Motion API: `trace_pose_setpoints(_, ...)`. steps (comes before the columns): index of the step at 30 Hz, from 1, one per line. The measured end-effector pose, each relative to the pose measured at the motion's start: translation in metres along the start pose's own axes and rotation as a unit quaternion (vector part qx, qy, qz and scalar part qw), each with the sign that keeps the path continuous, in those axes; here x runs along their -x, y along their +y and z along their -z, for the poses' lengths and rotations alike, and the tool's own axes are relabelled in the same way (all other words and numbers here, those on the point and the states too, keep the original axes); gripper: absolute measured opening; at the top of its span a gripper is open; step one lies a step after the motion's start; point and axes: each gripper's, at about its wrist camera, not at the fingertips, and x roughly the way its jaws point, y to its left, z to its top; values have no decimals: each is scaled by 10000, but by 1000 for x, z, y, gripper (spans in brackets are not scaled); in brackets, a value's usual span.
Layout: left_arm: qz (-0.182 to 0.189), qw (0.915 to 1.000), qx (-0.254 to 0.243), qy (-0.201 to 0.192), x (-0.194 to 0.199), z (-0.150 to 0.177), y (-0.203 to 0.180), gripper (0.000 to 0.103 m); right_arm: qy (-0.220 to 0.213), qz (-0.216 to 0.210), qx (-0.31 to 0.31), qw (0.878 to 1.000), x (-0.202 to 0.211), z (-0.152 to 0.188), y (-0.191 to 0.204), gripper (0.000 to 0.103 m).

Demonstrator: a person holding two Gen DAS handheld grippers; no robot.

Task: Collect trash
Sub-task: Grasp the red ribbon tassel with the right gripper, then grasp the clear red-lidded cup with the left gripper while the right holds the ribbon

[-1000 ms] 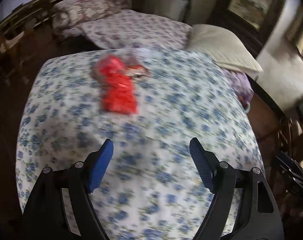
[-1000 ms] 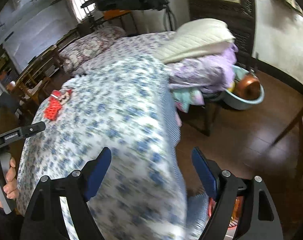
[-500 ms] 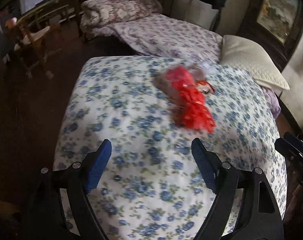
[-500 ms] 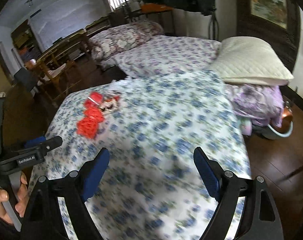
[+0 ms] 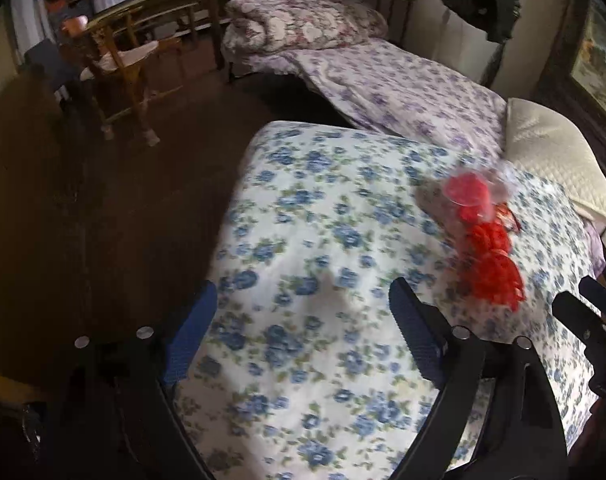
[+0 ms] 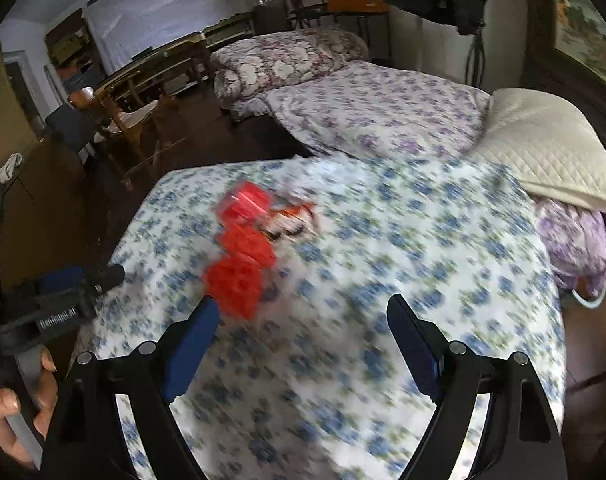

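Observation:
A heap of red trash (image 5: 487, 248) lies on a bed with a blue-flowered sheet (image 5: 323, 240): red wrappers, a clear plastic bag and a printed packet. In the right wrist view the red trash (image 6: 243, 256) sits just ahead and left of my right gripper (image 6: 303, 344), with the printed packet (image 6: 291, 222) beside it. My left gripper (image 5: 303, 332) is open and empty over the bed's left edge, with the heap ahead to its right. My right gripper is open and empty above the sheet. Both views are blurred.
A cream quilted pillow (image 6: 543, 144) lies at the bed's far right. A second bed with a purple-flowered cover (image 5: 403, 88) stands behind. A wooden chair (image 5: 123, 64) and dark floor (image 5: 103, 200) are to the left. The left gripper tool (image 6: 55, 300) shows at the right wrist view's left edge.
Both views have swung left. The red trash has shifted to the right in the left wrist view and sits closer to my right gripper. Both grippers stay open.

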Motion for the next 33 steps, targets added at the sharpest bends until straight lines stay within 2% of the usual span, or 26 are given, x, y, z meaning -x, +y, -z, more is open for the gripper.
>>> trace_pose_setpoints(4,82,9994,268,189,-8,0,13,86,23,-87,-13,10000,-17,-14,21,84)
trace_pose_setpoints(8,148,9991,286,272,-10,2,15,86,133,169,101,9997,-40,-21,43,84)
trace_pose_setpoints(10,161,9992,262,274,-11,3,15,87,189,306,197,9992,-48,-22,49,79)
trace_pose_setpoints(11,154,9992,260,277,-11,3,16,87,270,380,243,9986,-54,-22,51,70)
trace_pose_setpoints(12,146,9991,260,289,-12,3,16,87,360,381,272,9983,-58,-22,52,53)
trace_pose_setpoints(14,167,9990,264,323,-15,3,17,87,490,260,205,9983,-60,-19,48,31)
trace_pose_setpoints(20,217,9988,247,366,-17,4,14,87,354,-102,-2,9993,-32,-4,31,31)
trace_pose_setpoints(25,211,9990,119,382,-19,6,2,87,235,-50,-125,9996,2,15,9,32)
trace_pose_setpoints(29,191,9995,-42,262,-16,11,-8,87,91,65,-540,9985,29,30,-20,35)
trace_pose_setpoints(31,151,9997,2,188,-14,15,-8,87,1,-44,-889,9960,37,37,-33,35)
trace_pose_setpoints(33,197,9996,97,192,-14,18,-7,87,-10,-129,-952,9954,38,40,-38,33)
